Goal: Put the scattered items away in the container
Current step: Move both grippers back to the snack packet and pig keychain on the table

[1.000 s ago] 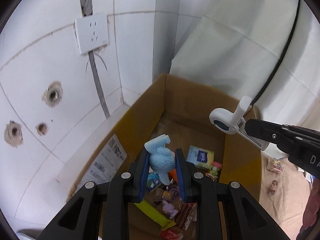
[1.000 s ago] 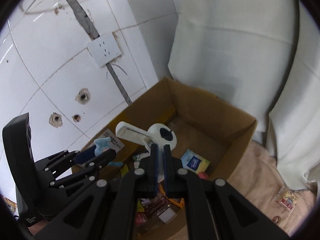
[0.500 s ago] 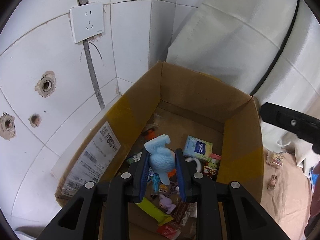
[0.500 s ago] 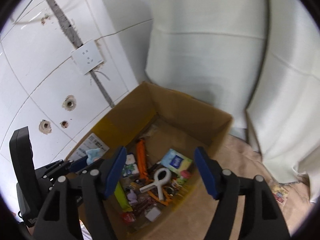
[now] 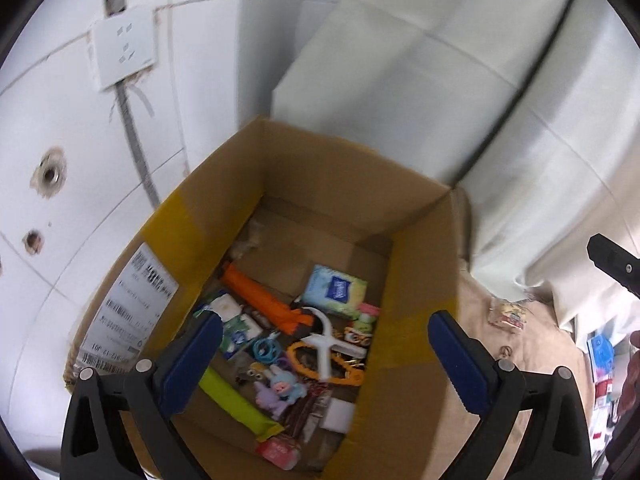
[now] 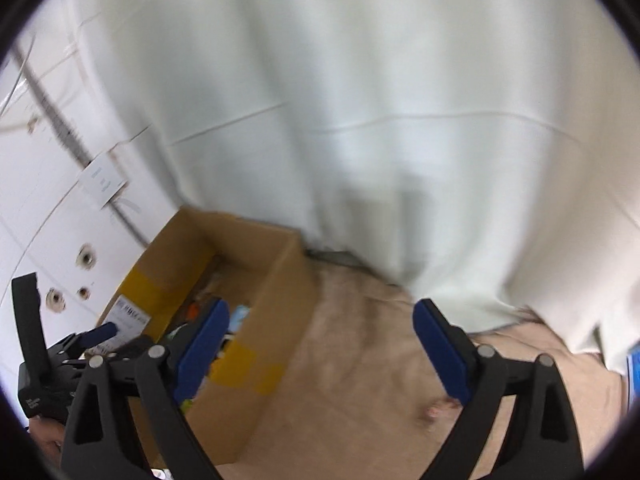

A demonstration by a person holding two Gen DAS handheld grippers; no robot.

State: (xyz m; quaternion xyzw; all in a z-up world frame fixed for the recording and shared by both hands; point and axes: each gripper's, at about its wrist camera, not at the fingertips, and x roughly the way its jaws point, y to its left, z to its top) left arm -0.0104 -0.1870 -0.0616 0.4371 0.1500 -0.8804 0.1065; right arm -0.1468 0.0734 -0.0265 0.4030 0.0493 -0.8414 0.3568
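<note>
Clip lying in box, long axis upright in frame

Right view motion-blurred, box contents mostly hidden, illegible label

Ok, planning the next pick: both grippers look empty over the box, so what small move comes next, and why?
Probably swing the right gripper, jaws open and empty, toward the small packet lying on the beige cloth outside the cardboard box. The left gripper is also open, nothing between its fingers.
</note>
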